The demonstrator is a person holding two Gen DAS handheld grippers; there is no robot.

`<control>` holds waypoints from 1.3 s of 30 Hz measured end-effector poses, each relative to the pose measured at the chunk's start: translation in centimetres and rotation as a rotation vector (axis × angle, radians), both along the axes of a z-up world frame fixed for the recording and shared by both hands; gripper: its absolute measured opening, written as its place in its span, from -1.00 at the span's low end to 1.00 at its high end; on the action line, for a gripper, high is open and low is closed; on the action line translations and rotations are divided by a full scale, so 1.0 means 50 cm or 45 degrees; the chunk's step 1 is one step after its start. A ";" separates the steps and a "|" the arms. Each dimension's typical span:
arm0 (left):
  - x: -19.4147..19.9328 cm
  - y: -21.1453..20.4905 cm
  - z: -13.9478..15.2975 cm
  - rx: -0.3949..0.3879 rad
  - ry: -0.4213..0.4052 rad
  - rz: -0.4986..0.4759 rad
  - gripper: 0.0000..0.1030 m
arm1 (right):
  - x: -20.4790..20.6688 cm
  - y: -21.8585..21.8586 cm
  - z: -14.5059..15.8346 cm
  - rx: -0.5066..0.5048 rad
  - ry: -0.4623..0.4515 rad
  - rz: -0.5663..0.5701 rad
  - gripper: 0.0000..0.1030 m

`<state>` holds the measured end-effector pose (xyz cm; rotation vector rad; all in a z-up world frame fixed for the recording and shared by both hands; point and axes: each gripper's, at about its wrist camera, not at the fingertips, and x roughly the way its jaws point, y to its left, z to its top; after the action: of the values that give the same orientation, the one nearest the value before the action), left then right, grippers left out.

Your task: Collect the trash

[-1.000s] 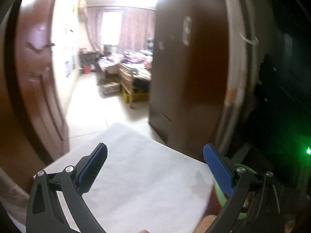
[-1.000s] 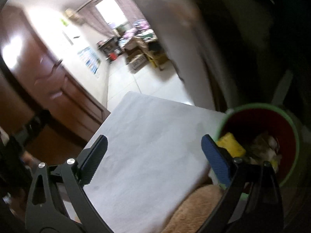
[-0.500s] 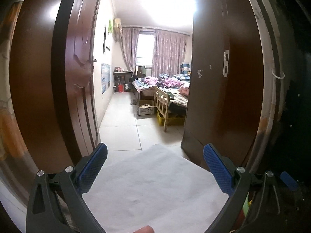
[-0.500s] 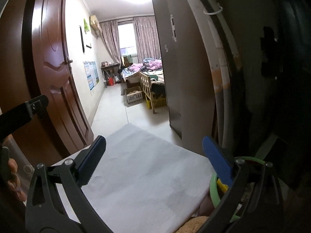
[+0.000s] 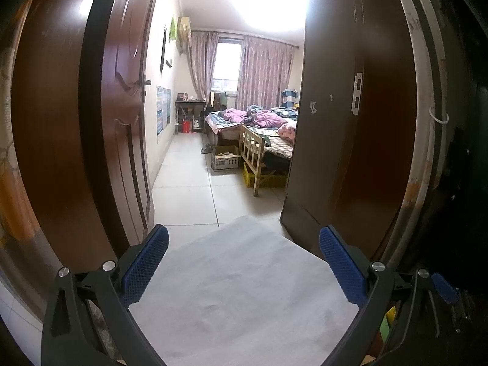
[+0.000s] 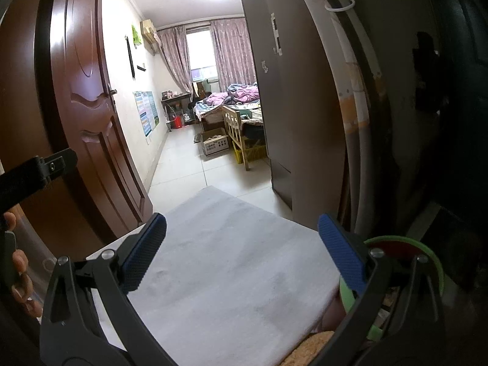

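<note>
My left gripper (image 5: 244,262) is open with nothing between its blue pads, held above a pale grey cloth-covered surface (image 5: 238,289). My right gripper (image 6: 242,250) is open and empty too, over the same grey surface (image 6: 225,274). A green-rimmed bin with a red inside (image 6: 405,244) stands at the lower right of the right wrist view, mostly hidden behind my right finger (image 6: 341,253). A sliver of the bin (image 5: 387,323) shows low right in the left wrist view. No loose trash shows on the grey surface.
A brown door (image 5: 122,106) stands open on the left, a dark wardrobe (image 5: 335,137) on the right. Beyond lie a tiled floor (image 5: 189,195), a cardboard box (image 5: 225,158), a bed (image 5: 259,122) and a yellow crate (image 5: 268,180). A hand (image 6: 18,274) holds the other gripper at left.
Both grippers have tilted up from the grey surface and bin toward the bedroom doorway. The bin's contents, seen a second ago, are now hidden. Both stay open.
</note>
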<state>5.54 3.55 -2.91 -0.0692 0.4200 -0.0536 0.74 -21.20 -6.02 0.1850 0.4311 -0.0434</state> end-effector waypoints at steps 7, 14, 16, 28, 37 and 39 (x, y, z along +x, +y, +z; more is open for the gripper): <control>-0.002 -0.002 0.000 0.004 0.006 -0.005 0.84 | 0.002 -0.006 -0.006 0.012 0.009 -0.017 0.91; -0.004 0.000 -0.001 0.003 0.013 -0.003 0.84 | 0.002 -0.007 -0.008 0.002 0.016 -0.015 0.91; -0.004 0.001 -0.001 0.003 0.012 -0.003 0.84 | 0.002 -0.007 -0.010 -0.007 0.017 -0.009 0.91; -0.008 0.020 -0.012 0.002 0.025 0.021 0.84 | -0.002 0.013 -0.011 -0.099 -0.006 0.019 0.91; -0.007 0.028 -0.012 0.002 0.033 0.026 0.84 | 0.003 0.015 -0.012 -0.102 0.006 0.050 0.91; -0.006 0.031 -0.012 -0.001 0.036 0.028 0.84 | 0.006 0.012 -0.012 -0.100 0.012 0.055 0.91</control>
<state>5.22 5.11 -3.53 -0.0755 0.4470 -0.0311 1.03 -20.62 -6.59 0.0984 0.4418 -0.0188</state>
